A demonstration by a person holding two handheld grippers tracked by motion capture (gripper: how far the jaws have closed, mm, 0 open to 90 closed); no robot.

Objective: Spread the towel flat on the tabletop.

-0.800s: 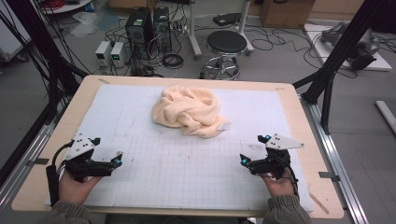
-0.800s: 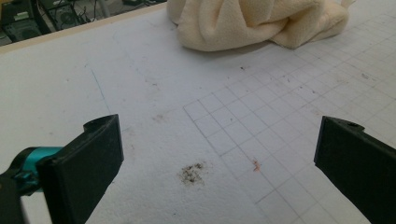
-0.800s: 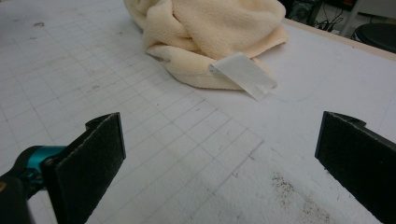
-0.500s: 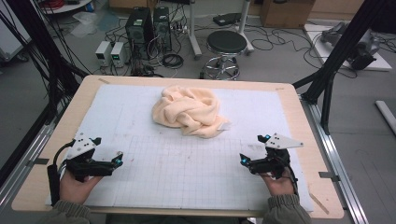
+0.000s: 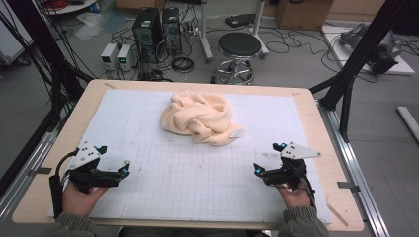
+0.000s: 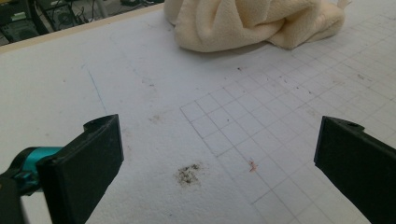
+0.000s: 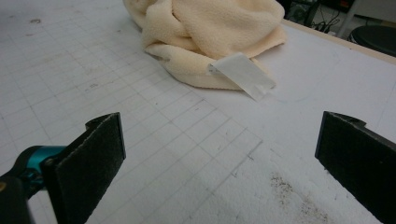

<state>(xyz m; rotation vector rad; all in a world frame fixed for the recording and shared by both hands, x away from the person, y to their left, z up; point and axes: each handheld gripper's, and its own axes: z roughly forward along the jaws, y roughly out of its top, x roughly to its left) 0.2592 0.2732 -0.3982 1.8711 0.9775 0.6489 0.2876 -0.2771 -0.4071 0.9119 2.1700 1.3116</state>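
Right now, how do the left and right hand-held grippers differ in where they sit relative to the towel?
The left hand-held gripper sits at the table's near left, on the plain mat just outside the printed grid; the right hand-held gripper sits at the near right, inside the grid. The towel's white tag lies on the side facing the right one, away from the left one. Both are open, empty, clear of the towel and point inward.

The white mat [image 5: 197,187] lies bare along the table's near edge; only the crumpled towel [image 5: 200,118] sits toward the far edge.
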